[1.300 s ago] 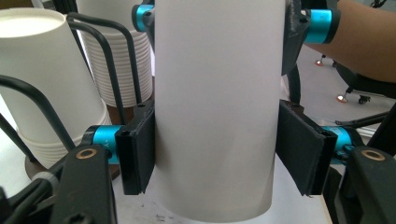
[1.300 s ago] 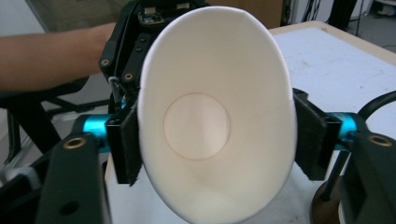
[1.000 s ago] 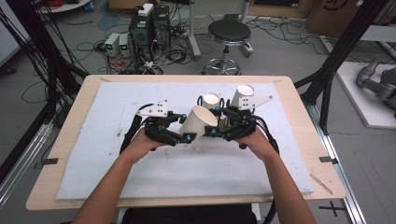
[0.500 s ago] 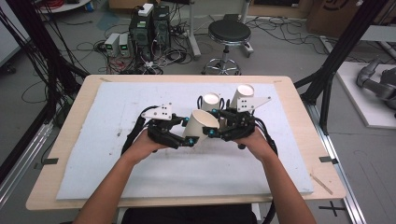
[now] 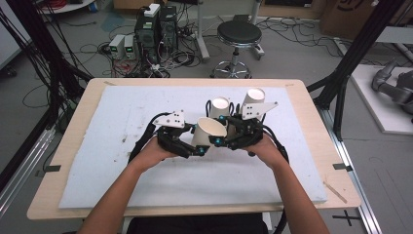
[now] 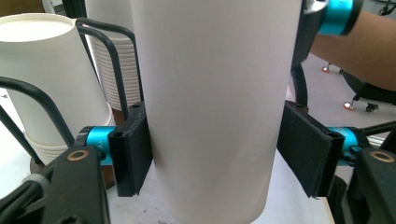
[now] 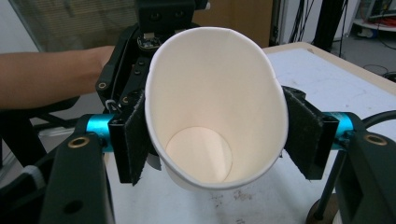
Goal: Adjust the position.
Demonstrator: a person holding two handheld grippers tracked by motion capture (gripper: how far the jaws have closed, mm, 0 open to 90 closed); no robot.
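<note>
From the high view you just see my two grippers meeting over the middle of the white mat (image 5: pixel 122 146), with a paper cup (image 5: pixel 209 132) tipped on its side between them, mouth facing my right hand. The right gripper view gives you what that one can't: straight down inside the cup (image 7: pixel 205 140), plain white, round bottom, rim squeezed a bit oval by my right gripper (image 7: pixel 219 140), whose pads are clamped on both sides near the mouth. The left gripper view shows the smooth outer wall (image 6: pixel 215 102). My left gripper (image 6: pixel 215 154) has just been opening; one pad touches the wall, the other stands clear, so it's let go. Behind sit two cup stacks (image 6: pixel 56 84) in black wire holders (image 6: pixel 112 60).
</note>
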